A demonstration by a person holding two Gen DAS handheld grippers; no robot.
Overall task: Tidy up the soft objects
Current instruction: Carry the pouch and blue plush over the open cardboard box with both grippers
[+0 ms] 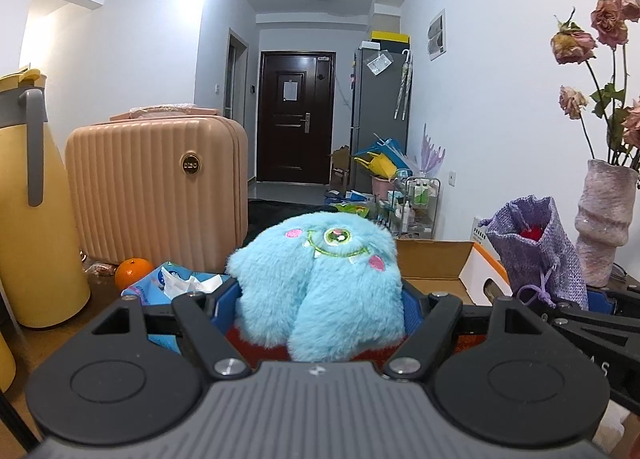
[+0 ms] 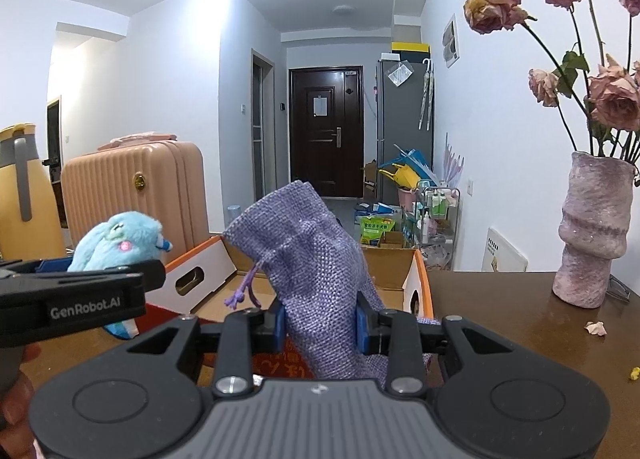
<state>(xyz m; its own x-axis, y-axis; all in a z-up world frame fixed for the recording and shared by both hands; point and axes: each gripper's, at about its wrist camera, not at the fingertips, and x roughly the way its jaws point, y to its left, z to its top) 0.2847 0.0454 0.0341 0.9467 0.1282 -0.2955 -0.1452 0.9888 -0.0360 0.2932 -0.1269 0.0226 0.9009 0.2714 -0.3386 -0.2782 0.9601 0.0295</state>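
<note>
Jaws of the left gripper (image 1: 320,301) clamp the blue plush (image 1: 320,279), held upright above the table (image 1: 100,295); the box (image 1: 436,263) lies just ahead and to the right. Right view: those jaws on the right gripper (image 2: 320,329) pinch the purple pouch (image 2: 316,263), long axis upright, directly before the open box (image 2: 384,279), so this hand looks nearer. Beyond, a vase (image 2: 592,235) and a hallway.

Two fisheye views, each from just behind its own gripper, looking forward and slightly down over a tabletop toward a hallway door (image 1: 295,117). The left view sits close behind a blue plush (image 1: 320,279); the right, close behind a purple bag (image 2: 316,271). Both share the cardboard box (image 2: 384,271) ahead, suitcase (image 1: 156,191) and vase (image 2: 592,235).
</note>
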